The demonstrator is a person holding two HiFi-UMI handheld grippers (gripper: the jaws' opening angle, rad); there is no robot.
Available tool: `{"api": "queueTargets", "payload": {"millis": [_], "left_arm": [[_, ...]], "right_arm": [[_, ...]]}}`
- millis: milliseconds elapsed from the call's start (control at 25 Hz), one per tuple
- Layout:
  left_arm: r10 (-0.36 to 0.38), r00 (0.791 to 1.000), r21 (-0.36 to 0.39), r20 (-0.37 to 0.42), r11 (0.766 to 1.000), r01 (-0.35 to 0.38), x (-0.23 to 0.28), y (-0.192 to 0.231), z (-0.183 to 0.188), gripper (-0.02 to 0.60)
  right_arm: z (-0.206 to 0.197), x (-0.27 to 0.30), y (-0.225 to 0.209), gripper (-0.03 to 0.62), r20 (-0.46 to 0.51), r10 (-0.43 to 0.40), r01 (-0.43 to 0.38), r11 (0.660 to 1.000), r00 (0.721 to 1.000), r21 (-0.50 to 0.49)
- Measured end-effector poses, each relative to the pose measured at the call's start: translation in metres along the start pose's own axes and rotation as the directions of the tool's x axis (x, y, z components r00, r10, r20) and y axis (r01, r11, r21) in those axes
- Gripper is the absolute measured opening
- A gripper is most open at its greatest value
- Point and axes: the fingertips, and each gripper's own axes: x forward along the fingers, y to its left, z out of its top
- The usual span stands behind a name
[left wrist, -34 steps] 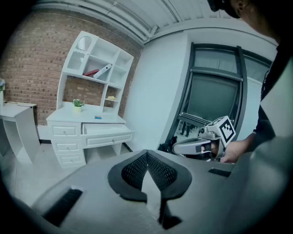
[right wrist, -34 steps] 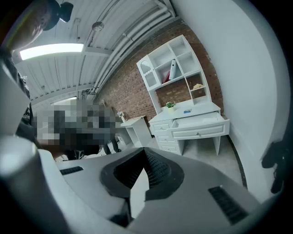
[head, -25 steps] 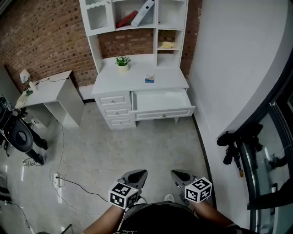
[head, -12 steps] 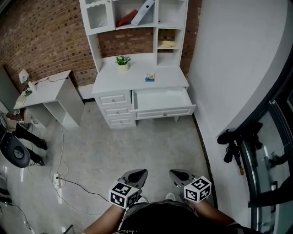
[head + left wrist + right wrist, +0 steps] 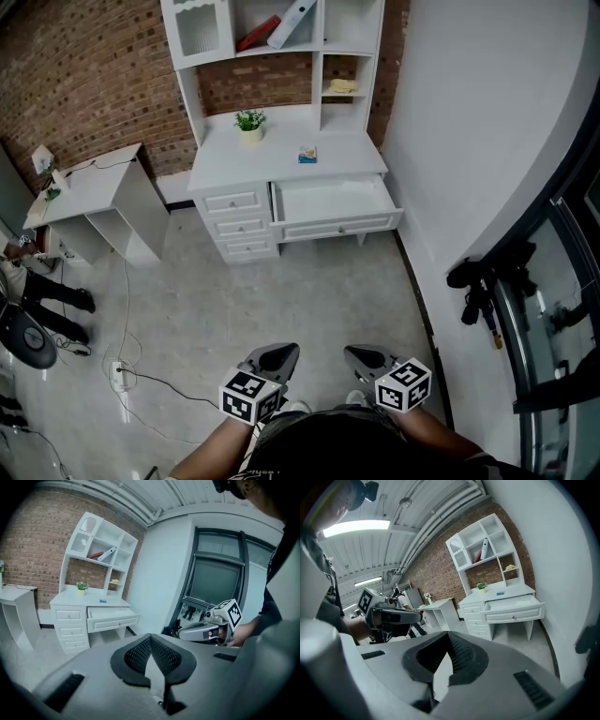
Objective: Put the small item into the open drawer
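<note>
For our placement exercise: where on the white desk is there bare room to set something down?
Bare: inside the open drawer; the desktop between potted plant and small blue item. Crowded: top shelf holding red book and white binder.

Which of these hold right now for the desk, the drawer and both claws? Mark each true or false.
1. The drawer stands open. True.
2. The small item lies inside the drawer. False: it sits on the desktop, behind the drawer.
3. The left claw and the right claw are both shut and empty. True.
4. The potted plant stands on the floor. False: it is on the desktop, left of the small item.
</note>
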Motion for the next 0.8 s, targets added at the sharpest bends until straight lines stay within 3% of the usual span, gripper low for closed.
{"api": "queueTargets", "payload": {"millis": [440, 800], "left_arm": [[-0.03, 1.0, -0.029, -0.001, 0.999, 0.03, -0.013, 0.025, -0.013, 0.015], [-0.017, 1.0, -0.051, -0.003, 0.999, 0.017, 0.007, 0.045, -0.007, 0.015]], "right_arm": [[-0.005, 0.021, 0.016, 0.005, 0.006, -0.032, 0.031, 0.999, 0.999, 0.025], [-0.001, 0.04, -0.012, 0.005, 0.003, -0.04, 0.04, 0.996, 0.999, 0.08]]}}
